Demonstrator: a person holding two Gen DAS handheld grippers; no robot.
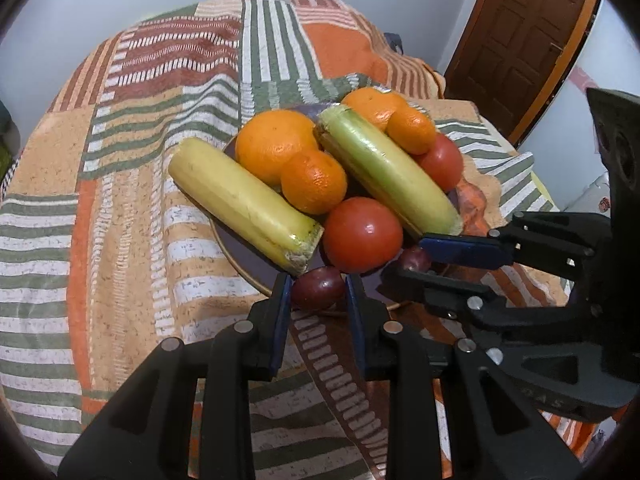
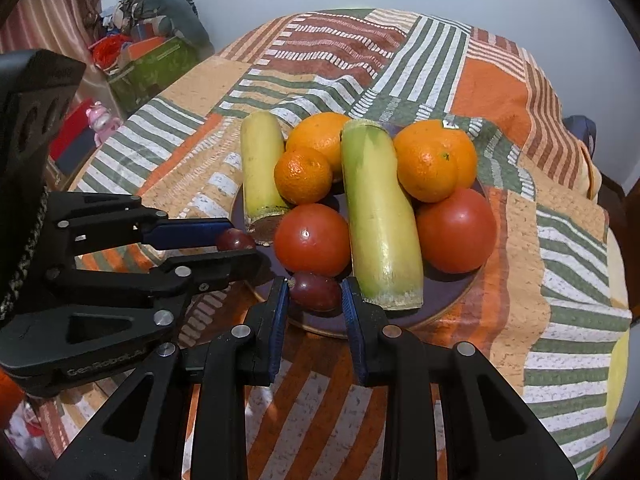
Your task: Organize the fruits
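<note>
A dark plate (image 1: 240,268) (image 2: 460,300) on the patterned cloth holds two cut bananas (image 1: 244,204) (image 2: 380,216), oranges (image 1: 272,144) (image 2: 432,160), smaller mandarins (image 1: 314,182) (image 2: 302,176) and two tomatoes (image 1: 362,234) (image 2: 312,240). My left gripper (image 1: 318,282) (image 2: 242,242) is shut on a dark red grape (image 1: 318,290) (image 2: 234,240) at the plate's near rim. Beside it, my right gripper (image 2: 316,284) (image 1: 406,262) is shut on a second dark red grape (image 2: 316,292) (image 1: 416,258) just in front of a tomato. Whether either grape rests on the plate is hidden.
The striped orange, green and white cloth (image 1: 120,200) (image 2: 560,240) covers the round table. A brown door (image 1: 520,40) stands at the back right. Boxes and cluttered items (image 2: 152,56) sit beyond the table's left edge.
</note>
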